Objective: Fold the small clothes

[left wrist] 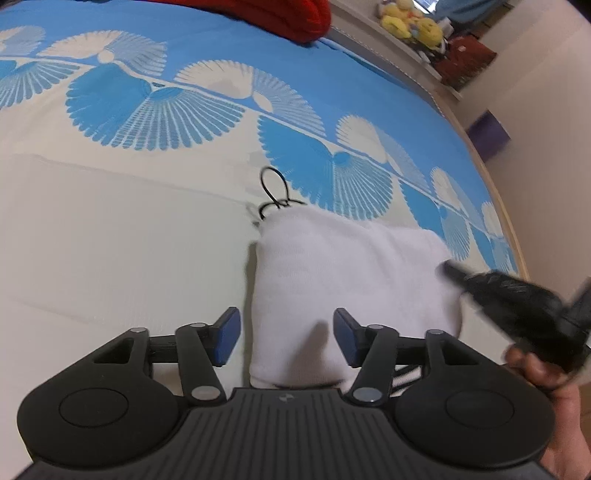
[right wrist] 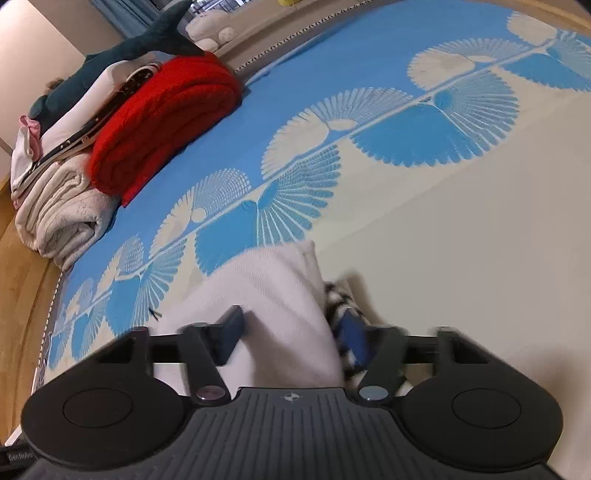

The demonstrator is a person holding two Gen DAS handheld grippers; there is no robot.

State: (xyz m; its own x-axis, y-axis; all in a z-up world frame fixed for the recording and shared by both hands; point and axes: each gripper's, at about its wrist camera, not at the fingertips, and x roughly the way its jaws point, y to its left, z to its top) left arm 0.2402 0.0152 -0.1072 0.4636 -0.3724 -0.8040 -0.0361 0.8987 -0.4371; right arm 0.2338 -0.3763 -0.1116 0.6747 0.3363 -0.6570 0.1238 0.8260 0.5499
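I am in a home bedroom: I work over a bed [right wrist: 480, 240] with a blue and cream fan-patterned spread. Folded blankets, a red one [right wrist: 162, 122] and a cream one [right wrist: 62, 218], lie at its far left, with plush toys [left wrist: 410, 22] on a far ledge.

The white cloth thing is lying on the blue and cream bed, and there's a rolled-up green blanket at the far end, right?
Nearly. The rolled-up blanket at the far end is red, not green; the right wrist view shows it best, beside a cream folded blanket. The rest holds: the white fabric garment does lie on the blue and cream patterned bedspread.
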